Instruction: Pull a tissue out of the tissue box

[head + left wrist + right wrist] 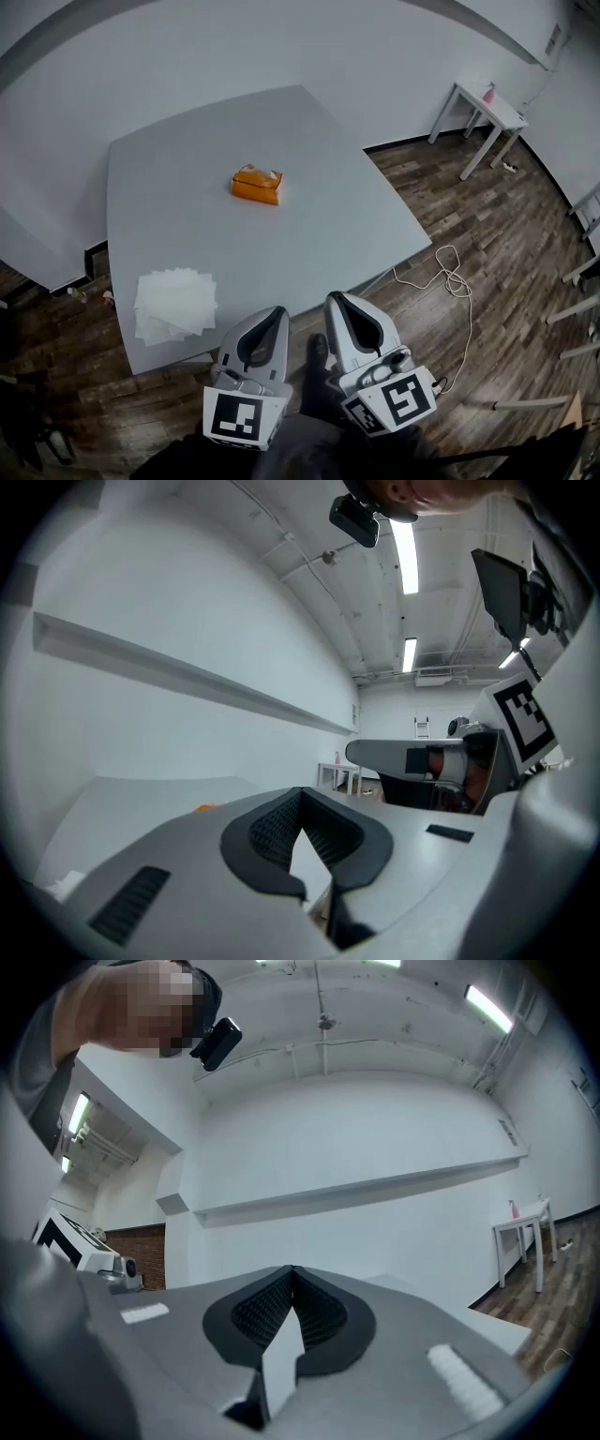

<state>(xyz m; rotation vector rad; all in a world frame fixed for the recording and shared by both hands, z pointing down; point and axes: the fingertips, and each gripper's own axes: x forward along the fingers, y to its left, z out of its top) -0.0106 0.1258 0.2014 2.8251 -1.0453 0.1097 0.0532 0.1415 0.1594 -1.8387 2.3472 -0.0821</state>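
Left gripper (277,314) and right gripper (336,300), fingers clenched on nothing, hang before the near edge of the surface (328,216). The box (256,184) stands mid-surface, well apart. Likely faults: fingers arriving unopened and nudging the box; the light box lifting with its tissue if nothing pins it.

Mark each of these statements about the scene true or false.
1. The orange tissue box sits near the middle of the grey table. True.
2. The right gripper holds a tissue. False: its fingers are shut on nothing.
3. Loose white tissues lie piled at the table's near left corner. True.
4. The left gripper touches the tissue box. False: it is at the table's near edge, well apart from the box.
5. A white cable lies on the table. False: it lies on the wooden floor.
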